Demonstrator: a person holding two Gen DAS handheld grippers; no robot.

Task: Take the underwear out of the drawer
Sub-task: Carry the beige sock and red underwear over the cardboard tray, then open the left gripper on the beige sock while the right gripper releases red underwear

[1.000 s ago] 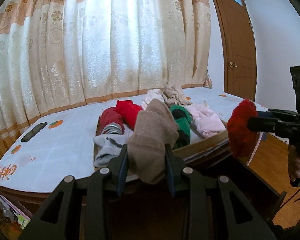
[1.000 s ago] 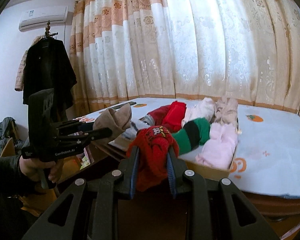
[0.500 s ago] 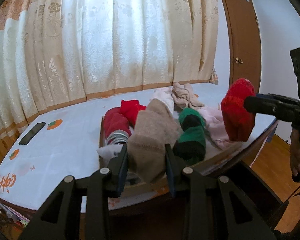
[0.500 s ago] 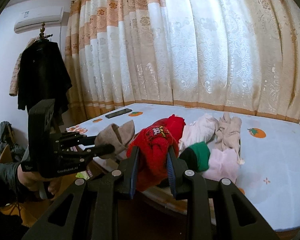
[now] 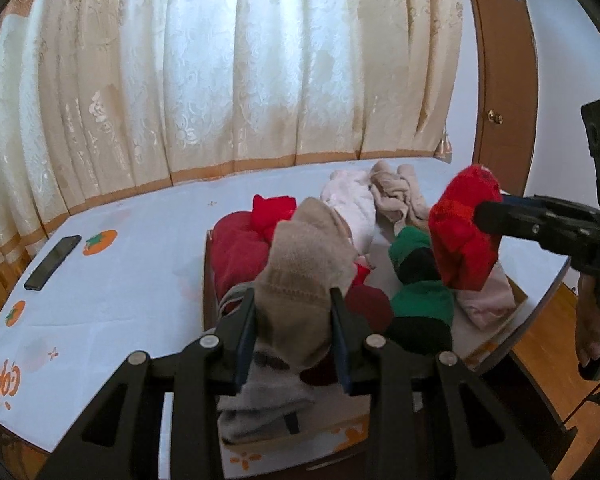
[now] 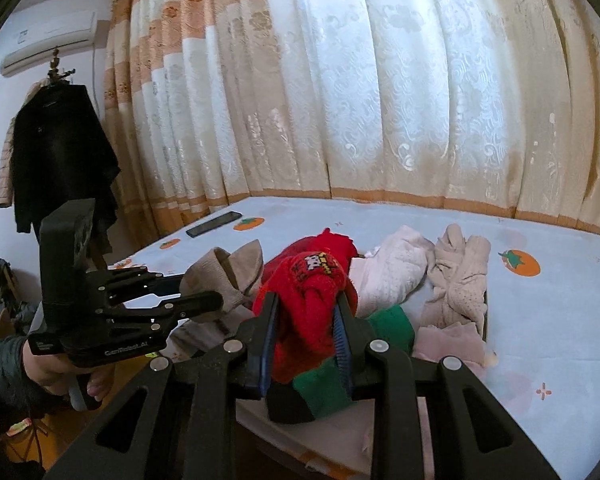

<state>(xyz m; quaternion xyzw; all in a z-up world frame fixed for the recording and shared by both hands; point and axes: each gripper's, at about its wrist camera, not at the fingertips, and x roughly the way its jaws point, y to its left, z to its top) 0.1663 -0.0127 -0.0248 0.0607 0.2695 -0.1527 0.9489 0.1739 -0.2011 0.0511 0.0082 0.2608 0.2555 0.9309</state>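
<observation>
We hold left gripper (image 5: 294, 332) clamped on beige knit piece (image 5: 306, 276), raised above wooden drawer (image 5: 206, 280) on table (image 5: 132, 280). Our right gripper (image 6: 305, 344) clamped on red knit piece (image 6: 308, 300), also lifted over pile. Green-black roll (image 5: 420, 300), pink garments (image 6: 392, 276), dark red items remain in drawer. Phone (image 5: 52, 262) lies well apart near curtain (image 5: 220, 72).

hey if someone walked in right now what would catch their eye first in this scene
Probably the two held bundles: the left gripper clamps a beige sock bundle and the right gripper a red sock bundle, both above the shallow box of rolled clothes on the white table. Behind hangs a cream patterned curtain.
</observation>
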